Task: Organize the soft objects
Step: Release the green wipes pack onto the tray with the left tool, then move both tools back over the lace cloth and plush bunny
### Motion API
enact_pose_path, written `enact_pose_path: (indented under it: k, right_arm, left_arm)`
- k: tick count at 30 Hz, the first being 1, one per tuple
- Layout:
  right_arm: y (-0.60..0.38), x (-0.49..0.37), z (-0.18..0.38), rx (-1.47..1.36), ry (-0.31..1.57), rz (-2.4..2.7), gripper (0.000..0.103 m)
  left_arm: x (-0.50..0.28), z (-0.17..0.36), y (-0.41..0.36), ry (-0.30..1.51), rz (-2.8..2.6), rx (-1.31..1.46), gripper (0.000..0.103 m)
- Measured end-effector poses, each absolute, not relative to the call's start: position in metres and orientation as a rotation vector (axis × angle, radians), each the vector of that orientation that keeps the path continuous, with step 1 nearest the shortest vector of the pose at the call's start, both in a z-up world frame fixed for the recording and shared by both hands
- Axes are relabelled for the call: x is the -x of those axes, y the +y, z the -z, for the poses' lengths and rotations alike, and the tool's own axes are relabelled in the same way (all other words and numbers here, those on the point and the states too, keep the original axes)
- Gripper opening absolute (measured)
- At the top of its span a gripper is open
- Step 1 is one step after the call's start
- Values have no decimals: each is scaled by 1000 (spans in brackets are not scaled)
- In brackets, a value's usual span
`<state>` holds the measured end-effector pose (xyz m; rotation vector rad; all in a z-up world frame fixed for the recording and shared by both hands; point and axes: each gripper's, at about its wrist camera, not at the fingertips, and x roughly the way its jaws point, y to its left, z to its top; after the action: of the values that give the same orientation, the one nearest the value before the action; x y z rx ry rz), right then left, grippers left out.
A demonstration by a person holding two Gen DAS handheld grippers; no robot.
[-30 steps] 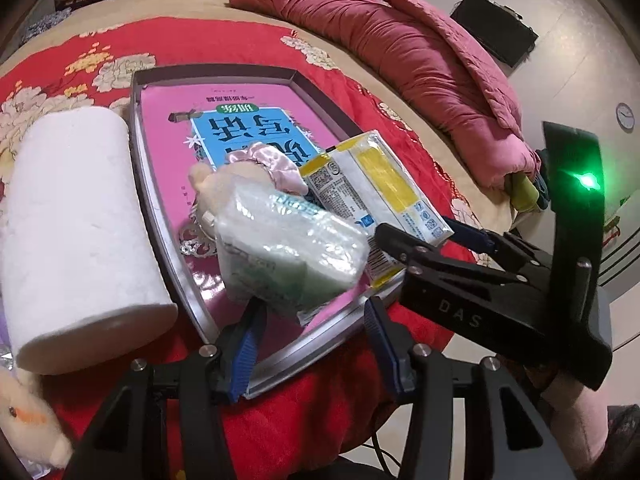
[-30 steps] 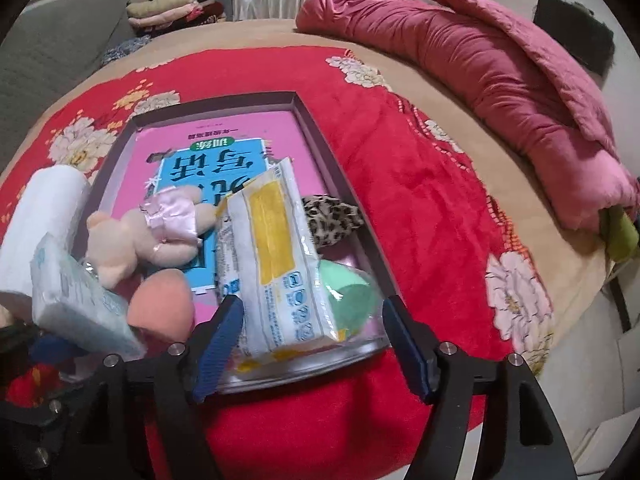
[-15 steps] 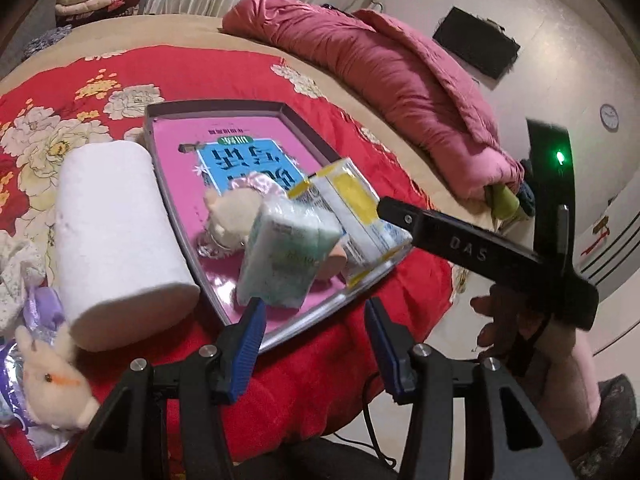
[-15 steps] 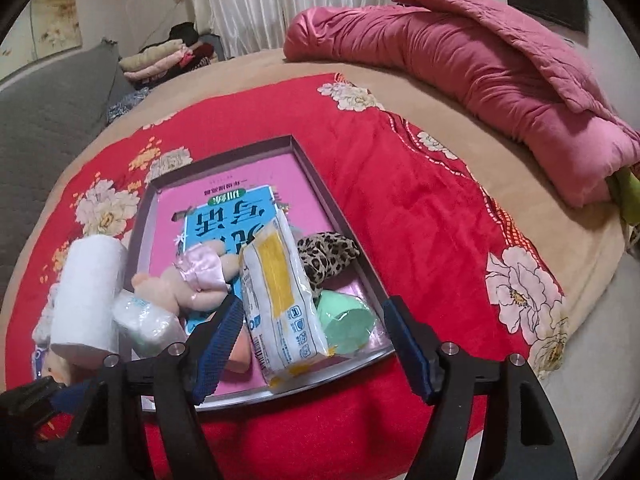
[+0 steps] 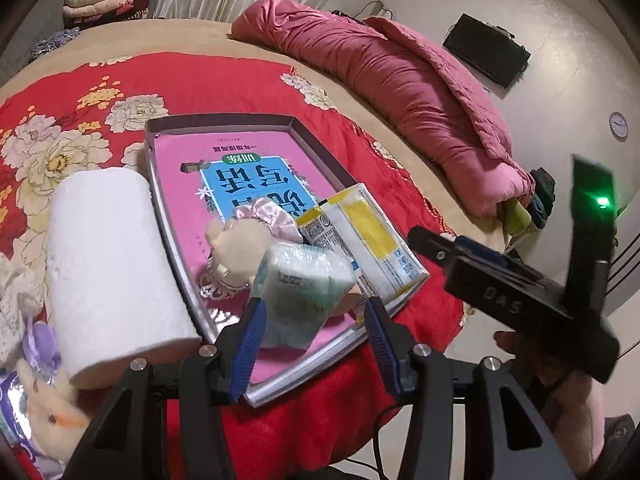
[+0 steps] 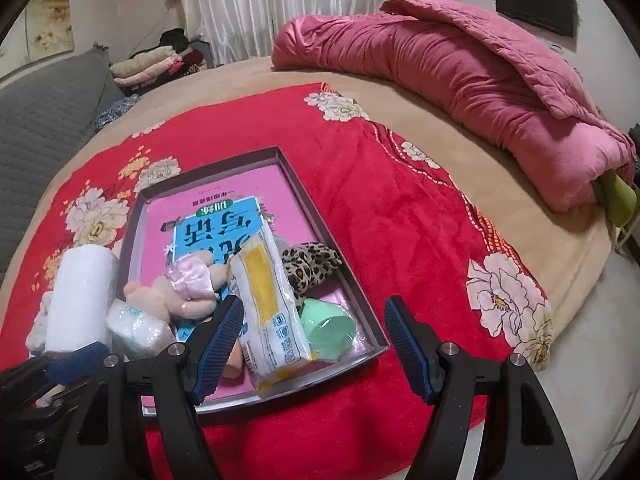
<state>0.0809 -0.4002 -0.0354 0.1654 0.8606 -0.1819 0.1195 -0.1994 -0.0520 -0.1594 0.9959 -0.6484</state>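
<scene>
Tray [image 5: 332, 168]: grey, shallow, rectangular, lying on the red floral blanket [image 6: 400, 216] on the bed. A pink-and-blue book [image 6: 224, 232] lies flat on its floor.

In the tray, toward its near end:
- Yellow-and-white pack [image 6: 268, 312], lying lengthwise down the middle, its near end sticking up over the near rim.
- Plush toy [image 6: 168, 292] with a pink satin bow [image 6: 192, 276], left of the pack, lying on the book.
- Leopard scrunchie [image 6: 308, 264], right of the pack, against the right wall.
- Green sponge [image 6: 328, 328], in the near right corner, touching the pack.
- Peach sponge [image 6: 234, 362], at the near end, mostly hidden behind a right tong finger.

Beside the tray:
- Paper roll [image 5: 108, 256], white, lying on the blanket along the left wall, touching or nearly touching it.
- A small plush [image 5: 48, 404] and a purple wrapper [image 5: 24, 412], on the blanket beyond the roll's near end, off the tray's near left corner.

Left tongs [image 5: 312, 316]: closed at about half width on a tissue pack [image 5: 304, 288], pale green in clear wrap, both blue pads pressing its sides. The pack is held over the tray's near left part, by the plush toy; whether it is clear of the tray floor I cannot tell.

Right tongs [image 6: 314, 346]: wide, holding nothing, poised above the tray's near end with the yellow-and-white pack and green sponge showing between the fingers.

Beyond the tray, across the bed: a rolled pink quilt [image 6: 460, 72].
</scene>
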Motion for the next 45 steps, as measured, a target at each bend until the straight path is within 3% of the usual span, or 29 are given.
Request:
enact_pose_path:
  k: [10,21,29,34,45]
  right_arm:
    - [-391,-78,11,-170,795,153,74]
    - [-350,-77,-13,-51,748,114,76]
    - [-343,-74,-24,-16,712,166,77]
    - [-345,-68,-37,28,653,233,77]
    - [-317,-73,-33,90,684,118,77]
  left_arm:
    - [-112,39,-189,983,629,145,52]
    - [-104,20,-167,944,590,134,64]
    - [-100,11,-148,913,544,142,65]
    - [-103,-6,-112,847,461,212,74]
    - [-104,-23,-4,784,274,311,75]
